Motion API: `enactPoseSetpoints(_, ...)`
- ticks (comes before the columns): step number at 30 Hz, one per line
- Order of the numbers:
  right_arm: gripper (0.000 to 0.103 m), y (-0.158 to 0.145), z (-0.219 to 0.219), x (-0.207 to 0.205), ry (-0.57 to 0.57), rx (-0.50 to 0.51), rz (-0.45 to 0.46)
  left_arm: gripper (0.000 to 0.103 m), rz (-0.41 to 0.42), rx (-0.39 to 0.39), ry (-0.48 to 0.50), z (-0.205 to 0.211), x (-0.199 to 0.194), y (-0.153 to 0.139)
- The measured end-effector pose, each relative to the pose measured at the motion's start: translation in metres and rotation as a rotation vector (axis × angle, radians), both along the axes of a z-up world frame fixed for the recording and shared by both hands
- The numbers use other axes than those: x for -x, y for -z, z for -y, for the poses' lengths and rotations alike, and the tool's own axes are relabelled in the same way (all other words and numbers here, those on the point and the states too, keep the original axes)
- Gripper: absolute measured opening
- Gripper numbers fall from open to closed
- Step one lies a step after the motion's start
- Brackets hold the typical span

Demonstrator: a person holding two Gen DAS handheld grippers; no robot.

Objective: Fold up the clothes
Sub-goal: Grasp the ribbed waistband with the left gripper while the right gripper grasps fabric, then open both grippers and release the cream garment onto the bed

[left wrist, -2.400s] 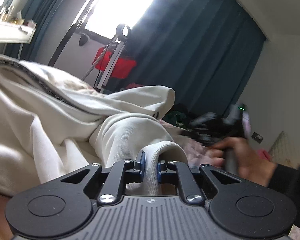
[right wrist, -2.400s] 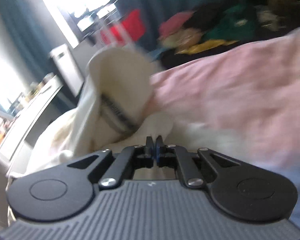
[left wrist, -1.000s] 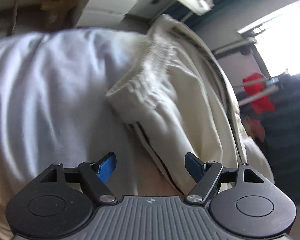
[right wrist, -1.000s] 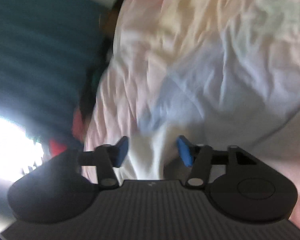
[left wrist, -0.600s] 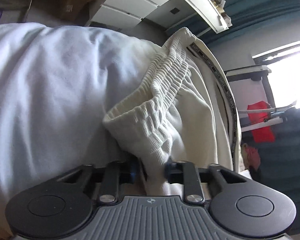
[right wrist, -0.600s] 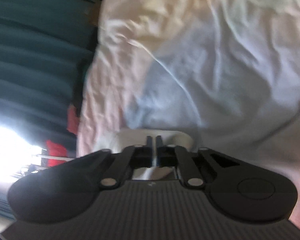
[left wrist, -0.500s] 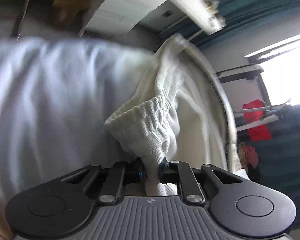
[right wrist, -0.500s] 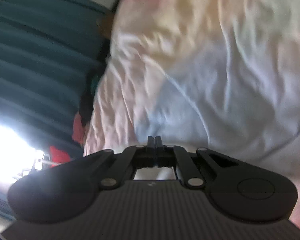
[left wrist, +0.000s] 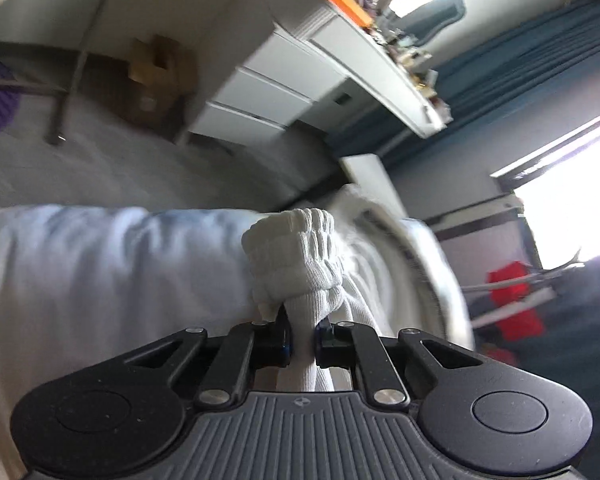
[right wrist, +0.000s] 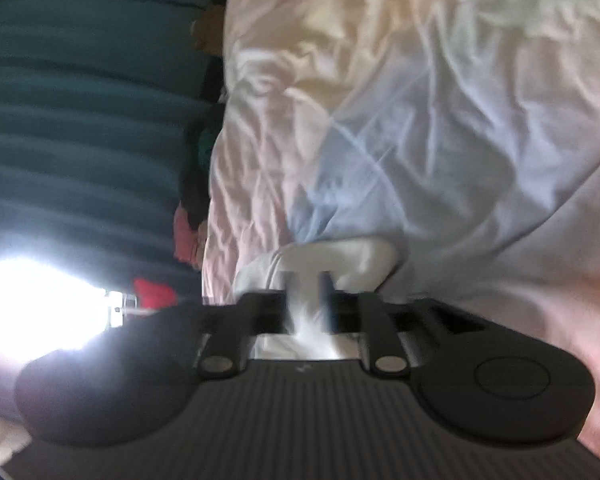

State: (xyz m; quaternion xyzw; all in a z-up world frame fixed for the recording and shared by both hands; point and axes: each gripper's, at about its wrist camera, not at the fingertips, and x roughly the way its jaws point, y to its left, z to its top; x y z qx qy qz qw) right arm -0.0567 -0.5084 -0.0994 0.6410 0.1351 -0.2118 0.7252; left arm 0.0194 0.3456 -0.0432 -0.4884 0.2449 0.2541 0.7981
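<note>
Two tongs have hold of, or are just leaving, one cream garment. The left tongs (left wrist: 302, 338) are pinched narrow on the ribbed elastic waistband (left wrist: 296, 260), which bunches up in a thick knot directly ahead of the tips; the rest of the garment (left wrist: 380, 280) trails away ahead and to the right of them, lying over the pale bedsheet (left wrist: 100, 272) that spreads to their left. The right tongs (right wrist: 306, 300) are opening at this moment, with a fold of the same cream cloth (right wrist: 332, 256) between the blurred tips and mounded just ahead of them on the crumpled bedsheet (right wrist: 420, 120); whether the pads press on it I cannot tell for the blur.

Judging by how it drapes and gathers, the cloth is light, soft and limp, with no stiffness to keep a fold by itself, so it will sag from any single point of hold. The ribbed band looks the surest place to grip: thick, springy and unlikely to slip. A second hold at the far end of the band, or at a hem, would likely keep an edge taut enough to lay flat on the bed.
</note>
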Motion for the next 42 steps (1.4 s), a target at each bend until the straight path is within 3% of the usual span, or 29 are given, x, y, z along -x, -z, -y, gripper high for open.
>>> enactPoseSetpoints(1,0.089,-0.001,-0.004,-0.001,-0.014,0.013,-0.008,0.011,-0.002,0.013,-0.016,-0.001,0.001,0.005)
enactPoseSetpoints(3,0.088,0.002,-0.009,-0.002,-0.036,0.007,-0.010,0.011,0.025,0.039,-0.019,-0.008,0.005,0.008)
enactPoseSetpoints(6,0.071,0.022,-0.008,-0.011,-0.088,-0.122,0.012,0.011,0.041,0.025,-0.002,-0.008,0.008,0.009)
enactPoseSetpoints(8,0.065,0.035,-0.006,-0.019,-0.080,-0.163,-0.007,0.011,0.045,0.018,-0.004,-0.004,0.008,0.010)
enactPoseSetpoints(12,0.029,0.047,0.008,-0.044,-0.028,-0.118,-0.037,0.011,0.059,0.025,-0.009,-0.003,0.015,0.010)
enactPoseSetpoints(14,0.024,0.048,0.017,-0.054,-0.012,-0.077,-0.031,0.011,0.060,0.012,-0.001,-0.001,0.017,0.009)
enactPoseSetpoints(16,0.010,0.043,0.023,-0.059,-0.010,0.005,-0.038,0.011,0.058,-0.015,0.016,0.003,0.016,0.006)
enactPoseSetpoints(20,0.008,0.014,0.017,-0.036,0.102,0.151,-0.029,0.011,0.121,0.006,0.036,0.004,0.019,0.000)
enactPoseSetpoints(24,0.008,-0.036,-0.008,0.000,0.270,0.343,-0.086,0.011,0.181,0.045,0.049,0.004,0.028,-0.002)
enactPoseSetpoints(26,0.008,-0.052,-0.018,0.023,0.357,0.386,-0.116,0.011,0.187,0.055,0.048,0.004,0.033,-0.003)
enactPoseSetpoints(30,0.008,-0.046,-0.013,0.051,0.427,0.301,-0.296,0.011,0.149,0.056,0.038,0.001,0.040,-0.003)
enactPoseSetpoints(33,0.010,-0.008,0.004,0.067,0.394,0.079,-0.444,0.012,0.084,0.052,0.052,0.000,0.036,0.002)
enactPoseSetpoints(36,0.012,0.021,0.013,0.090,0.421,-0.116,-0.407,0.014,0.028,0.018,0.080,0.001,0.031,0.000)
enactPoseSetpoints(39,0.016,0.011,0.011,0.092,0.433,-0.081,-0.426,0.032,-0.019,-0.069,0.121,0.009,0.029,-0.011)
enactPoseSetpoints(41,0.028,0.000,0.008,0.092,0.448,-0.032,-0.466,0.055,-0.049,-0.142,0.149,0.018,0.028,-0.021)
enactPoseSetpoints(42,0.039,-0.007,0.002,0.094,0.478,0.008,-0.491,0.058,-0.058,-0.179,0.159,0.024,0.028,-0.026)
